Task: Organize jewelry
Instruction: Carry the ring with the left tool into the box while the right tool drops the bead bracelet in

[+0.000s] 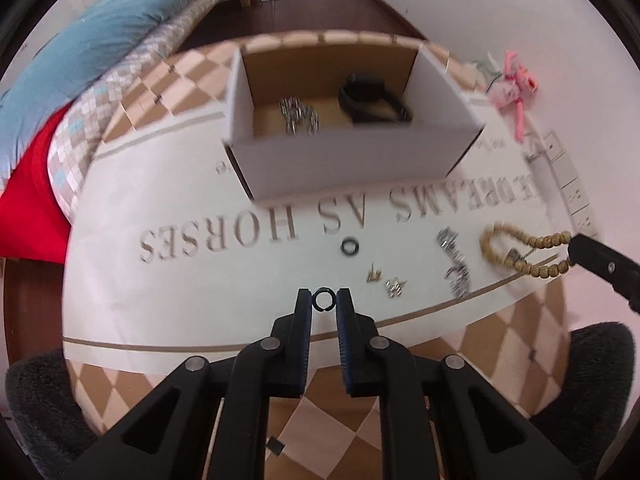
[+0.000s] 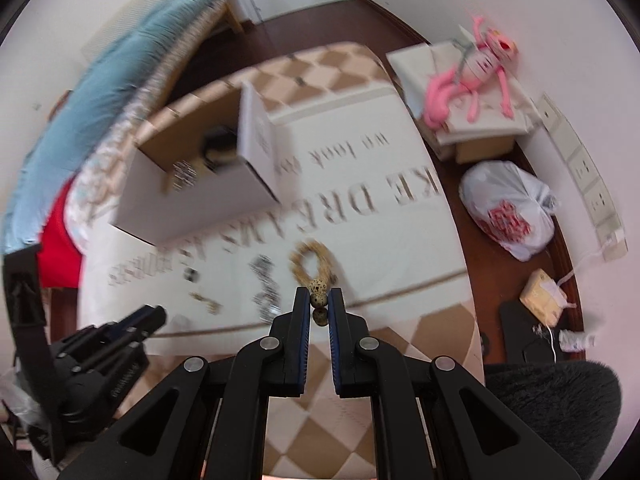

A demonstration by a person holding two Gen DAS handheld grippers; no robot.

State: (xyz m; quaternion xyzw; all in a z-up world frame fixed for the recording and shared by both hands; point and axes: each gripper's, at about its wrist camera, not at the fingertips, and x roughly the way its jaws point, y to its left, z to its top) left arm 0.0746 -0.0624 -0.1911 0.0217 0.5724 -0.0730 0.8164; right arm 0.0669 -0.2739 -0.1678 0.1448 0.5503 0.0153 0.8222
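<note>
My left gripper (image 1: 324, 299) is shut on a small black ring (image 1: 324, 299), held above the table. A second black ring (image 1: 350, 246) lies on the cloth ahead. My right gripper (image 2: 319, 300) is shut on the wooden bead bracelet (image 2: 312, 260); its loop hangs over the cloth, also seen in the left wrist view (image 1: 520, 248). An open cardboard box (image 1: 352, 160) at the back holds a silver chain (image 1: 300, 116) and a black band (image 1: 372, 98). Silver watch links (image 1: 454, 264) and small earrings (image 1: 384, 282) lie on the cloth.
The table carries a white cloth (image 1: 200, 200) with lettering and a checkered border. A pink plush toy (image 2: 472, 76) lies on a box at the right. A white plastic bag (image 2: 508, 208) sits on the floor. A bed with blue bedding (image 1: 80, 48) stands to the left.
</note>
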